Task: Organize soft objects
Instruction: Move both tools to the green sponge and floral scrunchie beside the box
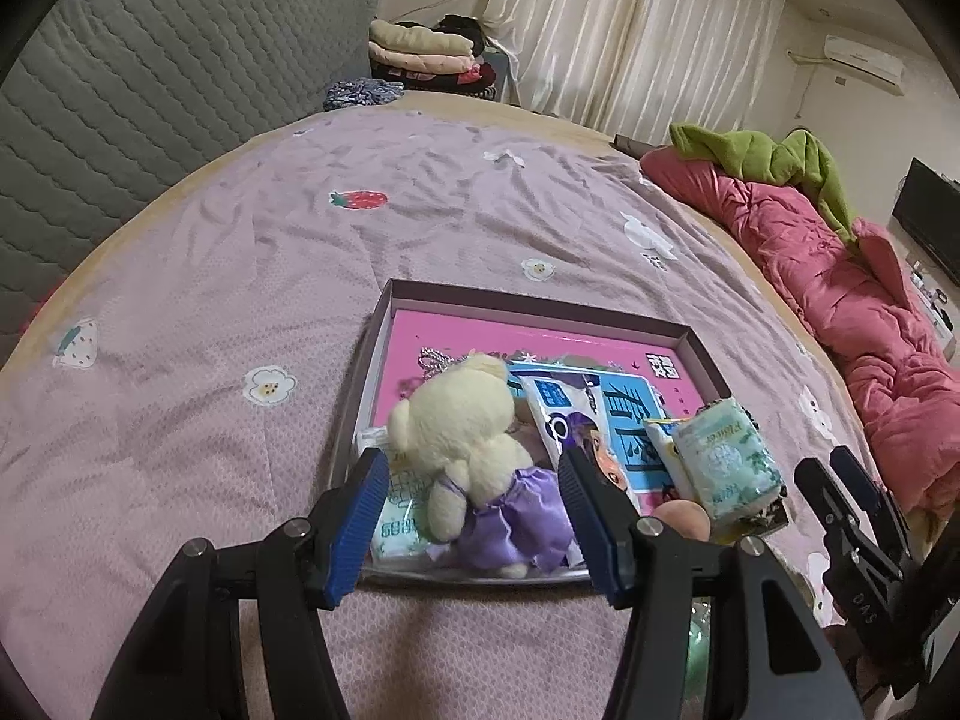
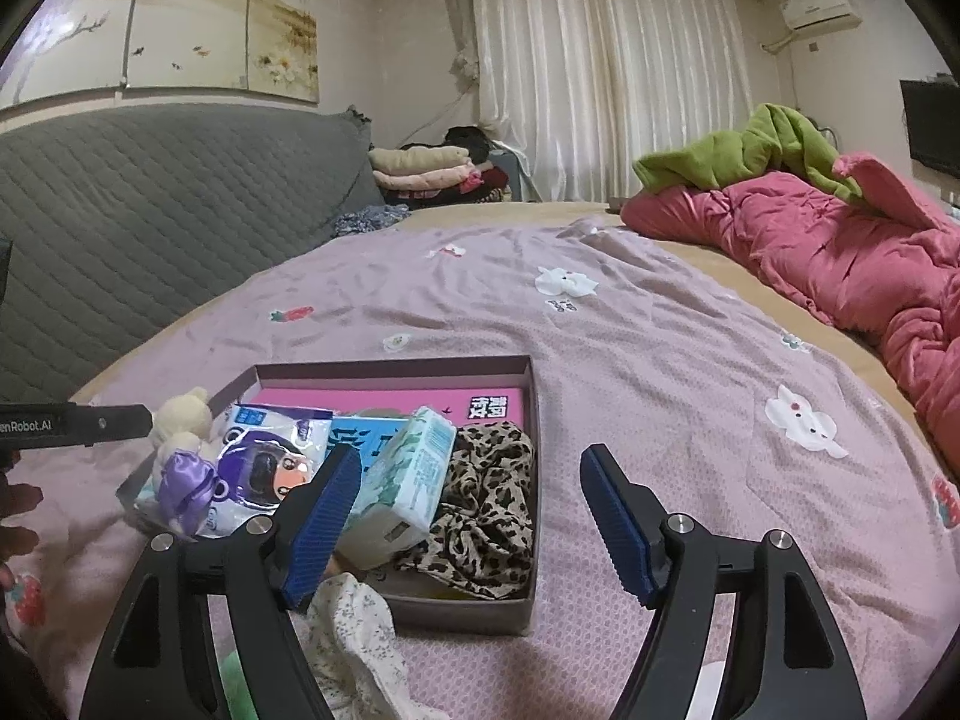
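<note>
- Hovering wide-jawed, the left gripper [image 1: 471, 519] is straddling the plush [image 1: 474, 450] lying in the box [image 1: 534, 303], probably for tidying.
- Right gripper [image 2: 480, 519] is gaping empty, near the floral cloth [image 2: 360, 630] outside the box.

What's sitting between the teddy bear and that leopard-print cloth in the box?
In the right wrist view, a cartoon-printed packet and a green tissue pack lie between the teddy bear and the leopard-print cloth.

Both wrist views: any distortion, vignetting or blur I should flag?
Left wrist view: strong fisheye bowing of the bed, dark corner vignette, plush toy sharp. Right wrist view: the same bowing and vignette; floral cloth near the lens looks slightly soft; curtain bright, not blown out.
</note>
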The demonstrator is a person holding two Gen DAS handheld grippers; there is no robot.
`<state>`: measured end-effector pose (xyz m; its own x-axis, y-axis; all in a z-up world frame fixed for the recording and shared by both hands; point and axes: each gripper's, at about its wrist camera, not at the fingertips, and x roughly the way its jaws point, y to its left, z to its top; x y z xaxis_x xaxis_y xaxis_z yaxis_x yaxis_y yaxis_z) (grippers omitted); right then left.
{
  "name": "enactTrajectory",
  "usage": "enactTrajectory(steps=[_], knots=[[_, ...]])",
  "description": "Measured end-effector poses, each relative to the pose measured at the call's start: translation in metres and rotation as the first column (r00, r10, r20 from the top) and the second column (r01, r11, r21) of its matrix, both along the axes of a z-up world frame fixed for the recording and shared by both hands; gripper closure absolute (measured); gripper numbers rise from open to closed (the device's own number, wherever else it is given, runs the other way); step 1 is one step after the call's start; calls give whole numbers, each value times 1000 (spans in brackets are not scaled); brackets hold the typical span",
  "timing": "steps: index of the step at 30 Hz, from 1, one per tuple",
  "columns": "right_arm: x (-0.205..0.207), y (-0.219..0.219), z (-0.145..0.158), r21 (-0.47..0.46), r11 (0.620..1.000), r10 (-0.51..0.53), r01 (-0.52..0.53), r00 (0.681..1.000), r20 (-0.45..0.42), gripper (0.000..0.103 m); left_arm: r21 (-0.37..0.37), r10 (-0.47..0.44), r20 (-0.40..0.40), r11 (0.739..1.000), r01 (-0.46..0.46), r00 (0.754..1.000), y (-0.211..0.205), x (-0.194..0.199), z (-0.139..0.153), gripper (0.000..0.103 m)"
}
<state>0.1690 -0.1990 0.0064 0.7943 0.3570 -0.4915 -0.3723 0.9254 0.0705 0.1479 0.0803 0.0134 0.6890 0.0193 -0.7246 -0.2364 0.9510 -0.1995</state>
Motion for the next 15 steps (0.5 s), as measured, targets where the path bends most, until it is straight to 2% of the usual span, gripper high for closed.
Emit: enactTrajectory(steps=[7,15], knots=[[-16,-9,6,30,1000,8,-7,1000,-29,26,2,-52,-14,999,52,999,-19,-11,1,44],[-42,-13,6,16,1000,28,-27,996,-83,26,-20,-144,-46,989,143,988,-54,-26,-3,44]])
